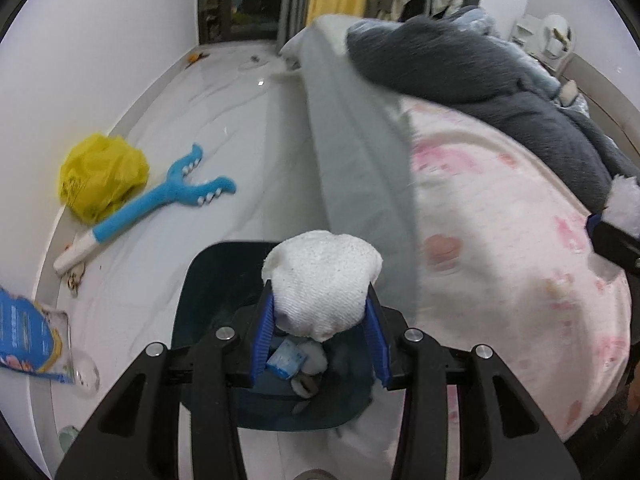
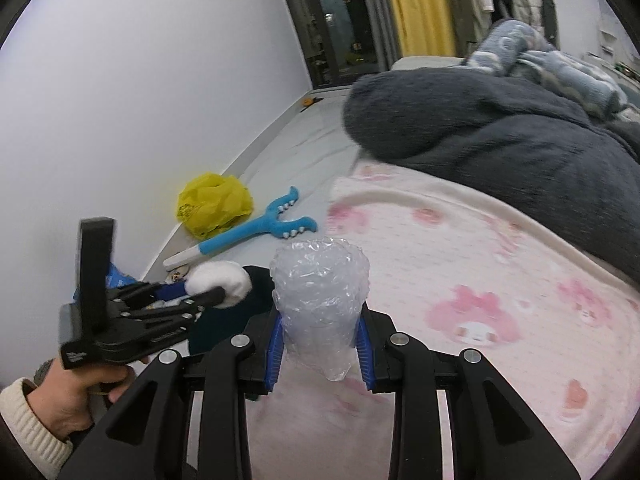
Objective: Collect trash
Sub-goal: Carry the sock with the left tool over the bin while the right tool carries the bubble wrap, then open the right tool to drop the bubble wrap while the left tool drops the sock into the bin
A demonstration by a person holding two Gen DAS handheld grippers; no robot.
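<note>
My left gripper (image 1: 320, 308) is shut on a crumpled white paper wad (image 1: 324, 268) and holds it over a dark teal bin (image 1: 200, 292) on the floor. Inside the bin lie a blue-and-white packet (image 1: 286, 358) and other scraps. In the right wrist view the left gripper (image 2: 218, 294) with the white wad (image 2: 220, 280) hangs over the bin (image 2: 212, 328), carried by a person's hand (image 2: 80, 396). My right gripper (image 2: 320, 320) is shut on a ball of clear bubble wrap (image 2: 320, 280) above the pink blanket (image 2: 480, 280), to the right of the bin.
A yellow plastic bag (image 1: 102, 176) and a blue toy grabber (image 1: 160, 200) lie on the white floor by the wall. A blue printed packet (image 1: 28, 332) lies at the left. The bed with its pink blanket (image 1: 500, 220) and dark grey blanket (image 1: 460, 68) fills the right side.
</note>
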